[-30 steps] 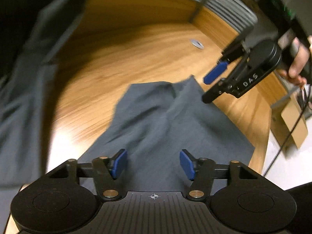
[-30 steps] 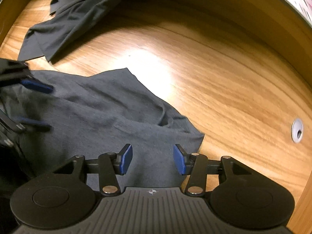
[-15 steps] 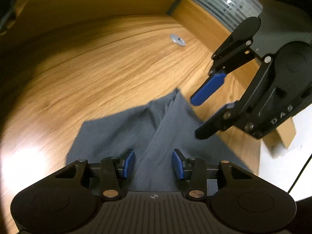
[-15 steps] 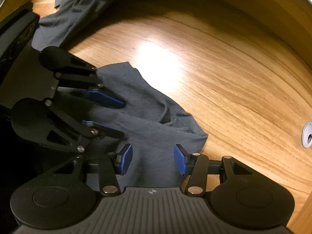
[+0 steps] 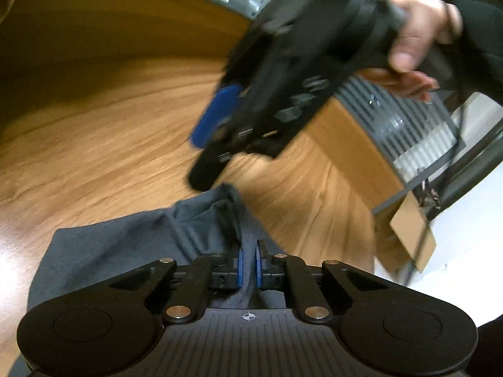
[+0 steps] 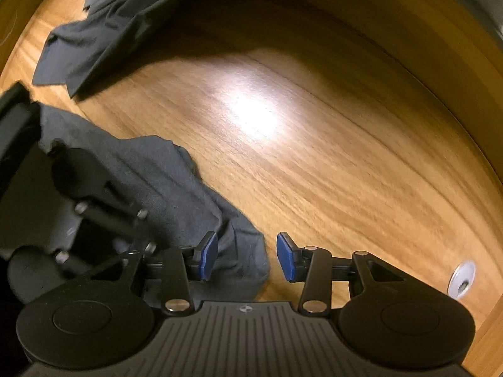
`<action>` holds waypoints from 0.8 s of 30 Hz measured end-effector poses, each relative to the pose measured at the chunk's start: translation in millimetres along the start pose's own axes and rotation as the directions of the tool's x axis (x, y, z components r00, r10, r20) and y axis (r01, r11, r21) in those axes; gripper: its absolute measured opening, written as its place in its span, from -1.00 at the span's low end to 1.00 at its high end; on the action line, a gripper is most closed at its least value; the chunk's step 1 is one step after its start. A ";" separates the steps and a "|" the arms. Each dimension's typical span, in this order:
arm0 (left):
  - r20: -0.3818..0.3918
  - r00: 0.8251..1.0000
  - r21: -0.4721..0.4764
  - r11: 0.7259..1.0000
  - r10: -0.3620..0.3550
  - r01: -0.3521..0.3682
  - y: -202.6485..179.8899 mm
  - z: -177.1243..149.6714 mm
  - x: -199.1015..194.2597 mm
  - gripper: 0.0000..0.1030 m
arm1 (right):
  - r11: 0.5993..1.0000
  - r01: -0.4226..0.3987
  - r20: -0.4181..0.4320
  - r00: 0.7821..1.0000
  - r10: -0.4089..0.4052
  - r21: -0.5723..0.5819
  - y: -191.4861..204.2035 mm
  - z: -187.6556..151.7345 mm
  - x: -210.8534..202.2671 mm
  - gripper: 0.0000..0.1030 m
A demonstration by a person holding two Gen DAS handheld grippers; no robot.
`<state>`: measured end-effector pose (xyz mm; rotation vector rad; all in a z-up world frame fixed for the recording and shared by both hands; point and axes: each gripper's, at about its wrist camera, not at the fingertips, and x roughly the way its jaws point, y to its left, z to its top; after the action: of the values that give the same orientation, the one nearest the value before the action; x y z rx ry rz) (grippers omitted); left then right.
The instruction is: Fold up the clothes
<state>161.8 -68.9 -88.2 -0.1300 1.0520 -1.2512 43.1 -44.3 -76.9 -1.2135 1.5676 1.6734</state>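
Your left gripper [image 5: 248, 265] was pinched tight on a ridge of the gray cloth [image 5: 125, 245], and its jaws were closing as the pads squeezed the fold. The cloth lay bunched on the wooden table [image 6: 314, 157], near the edge closest to you.

Your right gripper [image 6: 246, 259] was about half wide and its jaws were closing too. A corner of the cloth sat between the pads, but it was near the left pad [image 6: 209, 259] only. The right pad [image 6: 286, 260] was over bare wood.

Here is what could have gone wrong. The right gripper could have shut on just a tiny bit of the corner, and the cloth could have slipped out when you lifted. It could also have grabbed two layers, because the cloth was crumpled there, and then the fold would have come out crooked.

The two grippers were very close together. They could have bumped.

Another dark piece of clothing [image 6: 103, 31] lay far off at the back of the table, well out of your way.
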 end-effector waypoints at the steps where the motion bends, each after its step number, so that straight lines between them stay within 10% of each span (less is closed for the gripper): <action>1: 0.012 1.000 -0.004 1.000 0.000 0.000 -4.0 0.2 -0.7 -0.84 | 1.000 -0.005 -0.015 1.000 0.004 -0.020 1.2 4.3 2.0 -0.07; 13: 0.069 0.997 0.012 0.999 -0.041 0.041 -39.5 -7.5 -1.7 -0.88 | 0.970 -0.123 -0.238 0.969 0.071 -0.212 36.7 17.0 50.5 0.19; 24: 0.097 0.995 0.020 0.999 -0.027 0.025 -47.7 -13.5 -5.8 -0.88 | 0.957 -0.087 -0.277 0.961 0.007 -0.277 40.0 6.8 48.1 0.58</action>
<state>118.9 -75.8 -63.6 -0.1893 0.9567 -1.2655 -14.5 -53.9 -100.4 -1.6275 1.5571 1.8785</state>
